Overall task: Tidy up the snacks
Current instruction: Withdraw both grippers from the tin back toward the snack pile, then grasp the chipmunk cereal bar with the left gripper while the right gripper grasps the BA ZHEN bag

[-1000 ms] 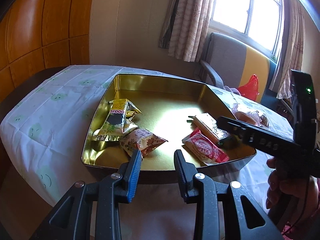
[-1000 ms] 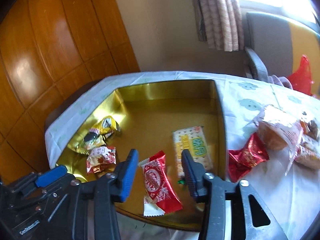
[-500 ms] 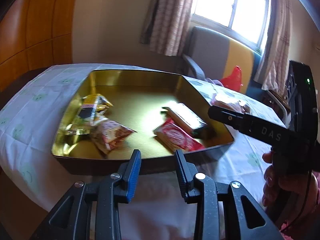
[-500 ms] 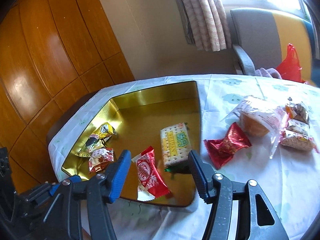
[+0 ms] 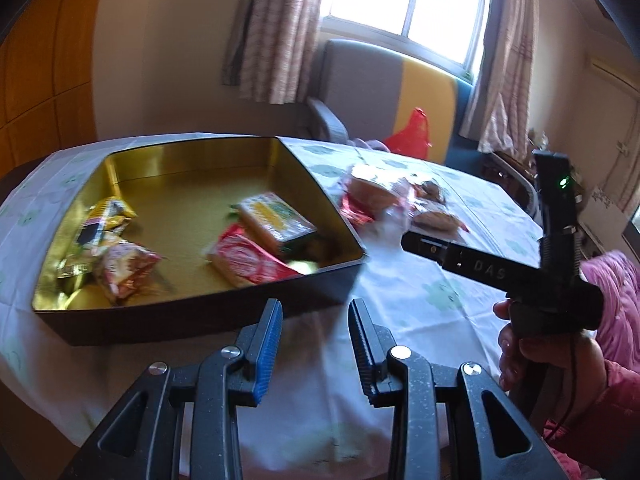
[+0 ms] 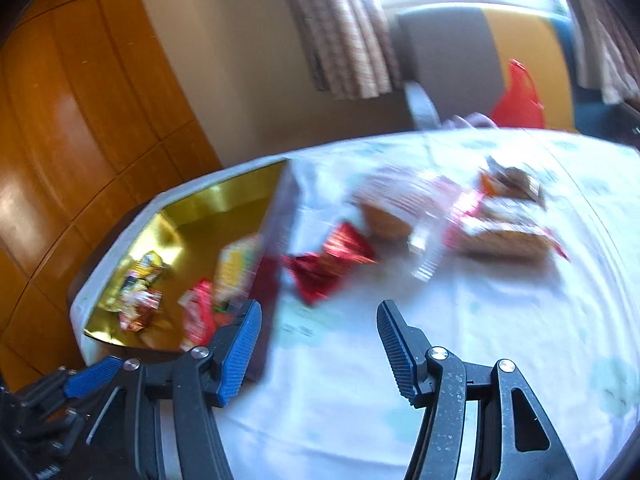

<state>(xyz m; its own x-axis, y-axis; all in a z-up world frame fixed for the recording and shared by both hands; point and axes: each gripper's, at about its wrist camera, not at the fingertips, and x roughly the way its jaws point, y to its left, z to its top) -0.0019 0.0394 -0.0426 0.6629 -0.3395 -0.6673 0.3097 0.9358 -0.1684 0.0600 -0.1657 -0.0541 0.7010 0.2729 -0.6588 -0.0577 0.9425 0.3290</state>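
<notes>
A gold tin tray (image 5: 328,204) sits on the table and holds several snack packets: a yellow-green cracker pack (image 5: 276,220), a red packet (image 5: 244,258) and gold and red ones at its left (image 5: 104,220). My left gripper (image 5: 315,322) is open and empty, hovering in front of the tray's near right corner. My right gripper (image 6: 318,322) is open and empty over the cloth right of the tray (image 6: 224,196). Ahead of it lie a shiny red packet (image 6: 332,256), a clear-wrapped bun (image 6: 384,216) and more wrapped snacks (image 6: 504,220). The right wrist view is blurred.
The table wears a white cloth with green prints (image 5: 440,300). A grey and yellow armchair (image 5: 384,92) with a red bag (image 5: 412,132) stands behind the table under a window. Wooden panelling (image 6: 80,120) is at the left. The right gripper's body (image 5: 520,272) shows in the left wrist view.
Both grippers have swung to the right. The right gripper has left the tray, opened wider and now faces the loose snacks on the cloth. The left gripper has drawn back from the tray.
</notes>
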